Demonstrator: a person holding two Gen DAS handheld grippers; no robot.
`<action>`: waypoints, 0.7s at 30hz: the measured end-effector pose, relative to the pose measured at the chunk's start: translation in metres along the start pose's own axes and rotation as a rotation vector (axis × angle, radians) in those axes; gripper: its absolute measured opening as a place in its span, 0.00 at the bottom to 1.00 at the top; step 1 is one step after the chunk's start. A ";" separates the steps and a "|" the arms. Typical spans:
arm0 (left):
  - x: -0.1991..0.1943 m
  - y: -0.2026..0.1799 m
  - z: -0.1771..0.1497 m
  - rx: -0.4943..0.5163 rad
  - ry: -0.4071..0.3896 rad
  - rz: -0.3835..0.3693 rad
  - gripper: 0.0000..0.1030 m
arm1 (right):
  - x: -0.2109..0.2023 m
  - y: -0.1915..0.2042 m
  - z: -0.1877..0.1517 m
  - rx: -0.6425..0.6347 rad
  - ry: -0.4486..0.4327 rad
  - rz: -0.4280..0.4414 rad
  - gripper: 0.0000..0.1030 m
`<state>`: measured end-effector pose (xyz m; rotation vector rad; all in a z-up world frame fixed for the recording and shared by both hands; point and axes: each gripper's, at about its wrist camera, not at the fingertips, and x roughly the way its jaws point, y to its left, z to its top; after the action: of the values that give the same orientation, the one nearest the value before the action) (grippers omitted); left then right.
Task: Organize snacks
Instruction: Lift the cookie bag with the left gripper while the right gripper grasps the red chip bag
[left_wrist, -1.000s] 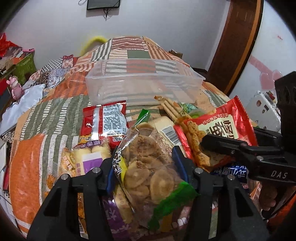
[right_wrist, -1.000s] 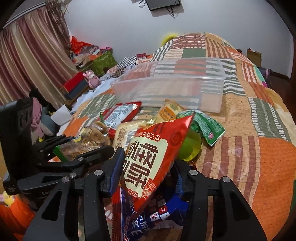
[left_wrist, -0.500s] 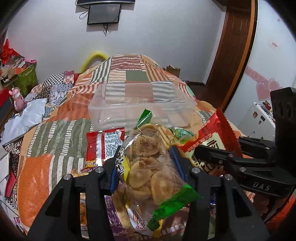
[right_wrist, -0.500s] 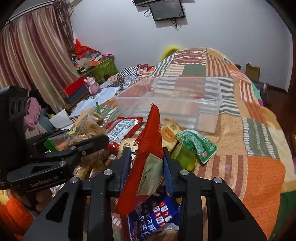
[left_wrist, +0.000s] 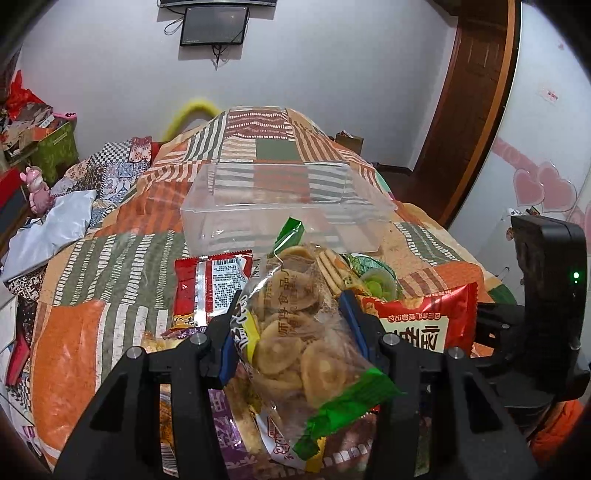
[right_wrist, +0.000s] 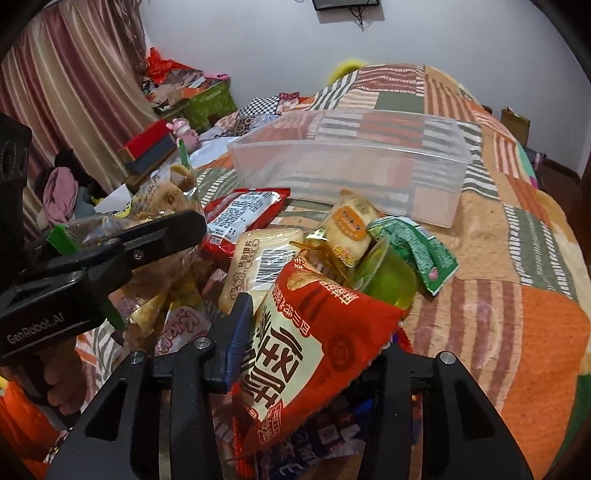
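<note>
Red chip bag (right_wrist: 314, 343), turned edge-on half a second ago, now faces flat in the right tongs (right_wrist: 310, 332), which grip it. Left tongs (left_wrist: 290, 325), marked "GenRobot.AI", still clamp the clear cracker bag (left_wrist: 295, 332), lifted over the snack pile. Beyond both sits the clear bin (left_wrist: 284, 206) mid-bed (left_wrist: 74, 350).

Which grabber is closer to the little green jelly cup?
Right. The right gripper sits just behind the green jelly cup; the left gripper is off to the cup's left.
</note>
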<state>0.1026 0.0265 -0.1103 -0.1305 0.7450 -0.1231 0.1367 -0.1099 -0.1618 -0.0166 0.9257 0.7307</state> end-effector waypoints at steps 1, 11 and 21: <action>-0.001 0.000 0.001 0.000 -0.003 0.001 0.47 | -0.001 0.000 0.000 0.002 -0.004 0.004 0.36; -0.008 0.001 0.017 -0.004 -0.043 0.000 0.47 | -0.034 -0.002 0.021 -0.008 -0.107 -0.018 0.29; -0.011 0.002 0.054 0.004 -0.085 0.009 0.48 | -0.059 -0.011 0.061 -0.016 -0.228 -0.071 0.29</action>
<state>0.1317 0.0346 -0.0644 -0.1276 0.6607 -0.1098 0.1641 -0.1326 -0.0843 0.0192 0.6978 0.6587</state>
